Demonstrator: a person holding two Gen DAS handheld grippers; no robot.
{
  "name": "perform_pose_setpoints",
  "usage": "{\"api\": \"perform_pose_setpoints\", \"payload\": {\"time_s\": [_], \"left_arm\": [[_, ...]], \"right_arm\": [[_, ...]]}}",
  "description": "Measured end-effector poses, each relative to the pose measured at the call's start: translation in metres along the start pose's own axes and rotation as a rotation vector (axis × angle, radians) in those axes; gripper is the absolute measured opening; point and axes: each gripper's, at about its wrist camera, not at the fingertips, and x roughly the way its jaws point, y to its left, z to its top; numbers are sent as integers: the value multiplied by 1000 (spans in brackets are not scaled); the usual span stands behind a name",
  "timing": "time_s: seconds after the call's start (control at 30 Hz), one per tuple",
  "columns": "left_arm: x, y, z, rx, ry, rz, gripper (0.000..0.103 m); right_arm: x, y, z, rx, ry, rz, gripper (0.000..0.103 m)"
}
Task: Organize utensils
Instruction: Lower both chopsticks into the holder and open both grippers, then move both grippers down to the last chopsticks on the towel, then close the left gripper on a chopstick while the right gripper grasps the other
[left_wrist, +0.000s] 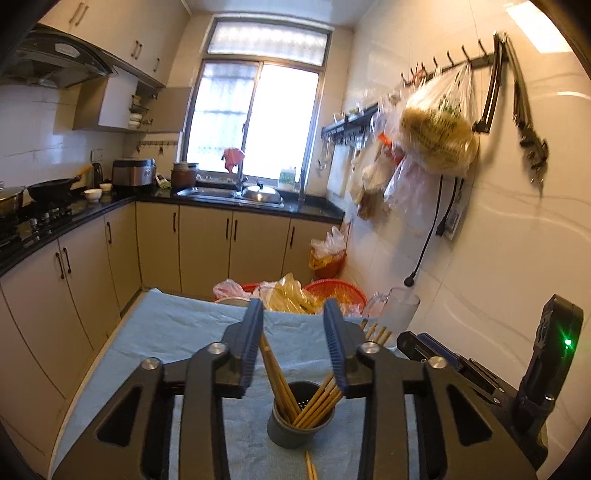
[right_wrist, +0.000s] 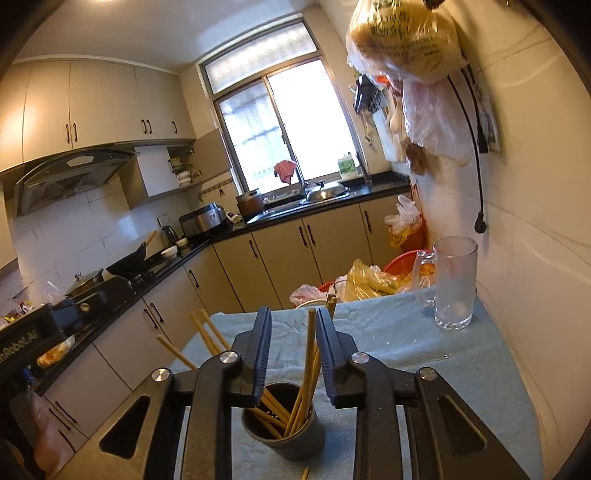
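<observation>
Chopsticks (left_wrist: 284, 384) of pale wood are gathered in a dark grey holder cup (left_wrist: 299, 424), which is stood upright on a light blue cloth (left_wrist: 177, 332) spread over the table. The sticks are fanned out inside the cup, some leaned to the left and others to the right, and their upper ends are raised well above its rim. Two loose chopsticks (left_wrist: 310, 467) are laid flat on the cloth just in front of the cup.

The cup is framed by both tools from above. The left gripper (left_wrist: 293, 332) is held partly open over it, with some sticks risen between the blue ribbed pads; no pad is seen pressed on a stick, so nothing is gripped. The right gripper (right_wrist: 293, 345) is likewise parted only a little, with one tall stick stood in the gap between its pads; whether the stick is touched by them cannot be told, and it is not clamped.

A frosted glass mug (right_wrist: 452, 284) is placed near the far right corner of the cloth, beside the tiled wall. Red baskets (left_wrist: 338, 290) and plastic bags are seen past the table's far edge.
</observation>
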Motion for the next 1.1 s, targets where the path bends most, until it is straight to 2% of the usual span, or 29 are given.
{"api": "perform_pose_setpoints", "payload": {"time_s": [0.07, 0.2, 0.27, 0.4, 0.53, 0.67, 0.73, 0.8, 0.83, 0.97, 1.03, 1.1], "left_arm": [[-21, 2, 0, -12, -24, 2, 43], [-65, 8, -8, -30, -52, -7, 48], [-83, 10, -14, -36, -55, -10, 54], [-111, 15, -31, -35, -48, -5, 57], [-118, 20, -53, -36, -1, 9, 59], [-103, 27, -88, -47, 124, 10, 60], [-82, 25, -114, -35, 234, -13, 60], [-60, 21, -140, -17, 342, -33, 59], [-53, 18, -149, -11, 379, -45, 55], [-8, 4, -199, 17, 577, -89, 27], [7, -1, -217, 30, 638, -95, 23], [18, -6, -232, 39, 672, -101, 22]], "right_arm": [[-15, 4, 1, -5, -11, -3, 35], [-47, 13, 0, -43, -19, -6, 41], [-64, 17, -3, -71, -18, -13, 45], [-91, 19, -10, -111, -3, -33, 48], [-123, 13, -15, -141, 6, -84, 51], [-153, 0, -27, -190, 48, -158, 65], [-159, -7, -45, -235, 119, -219, 65], [-160, -19, -67, -235, 176, -240, 65], [-159, -24, -76, -220, 201, -233, 65], [-151, -54, -118, -88, 309, -171, 63], [-148, -62, -132, -41, 338, -145, 62], [-146, -68, -143, -8, 359, -123, 62]]}}
